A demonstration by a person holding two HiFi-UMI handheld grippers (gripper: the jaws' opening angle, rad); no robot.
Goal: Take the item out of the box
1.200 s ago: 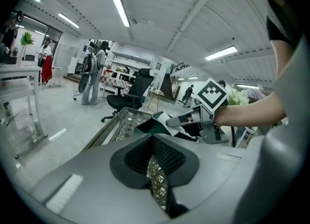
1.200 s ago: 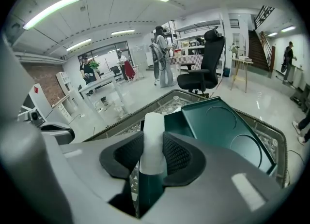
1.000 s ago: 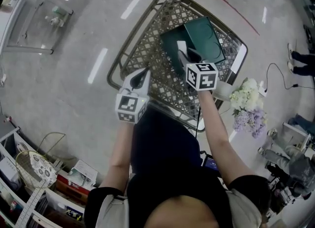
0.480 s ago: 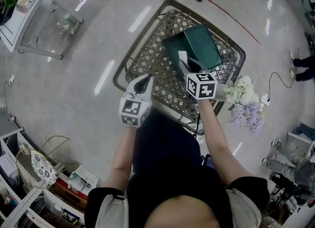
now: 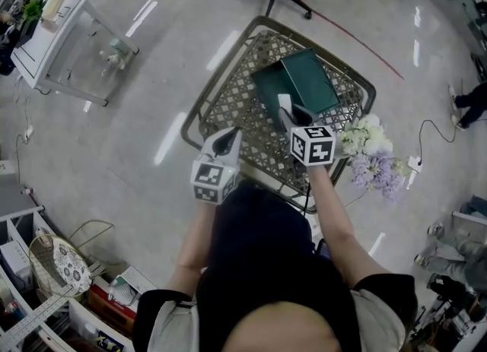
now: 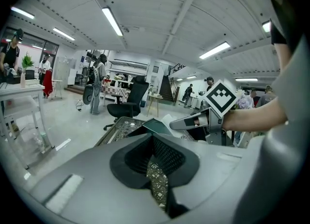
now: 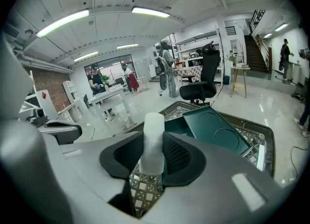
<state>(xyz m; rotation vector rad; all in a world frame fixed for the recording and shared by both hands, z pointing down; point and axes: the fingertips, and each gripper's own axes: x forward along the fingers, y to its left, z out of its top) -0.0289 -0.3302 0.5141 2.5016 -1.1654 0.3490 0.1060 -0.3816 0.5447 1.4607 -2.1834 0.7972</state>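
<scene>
Dark green box (image 5: 308,80); white item (image 5: 284,104); brown lattice-patterned table (image 5: 232,107); white-and-lilac flowers (image 5: 370,159).

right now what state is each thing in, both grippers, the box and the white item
right gripper: shut on the white item
white item: upright between the jaws, above the box
green box: open, lying in the lattice basket
lid: flipped back beside the base
left gripper: shut, nothing in it
</scene>
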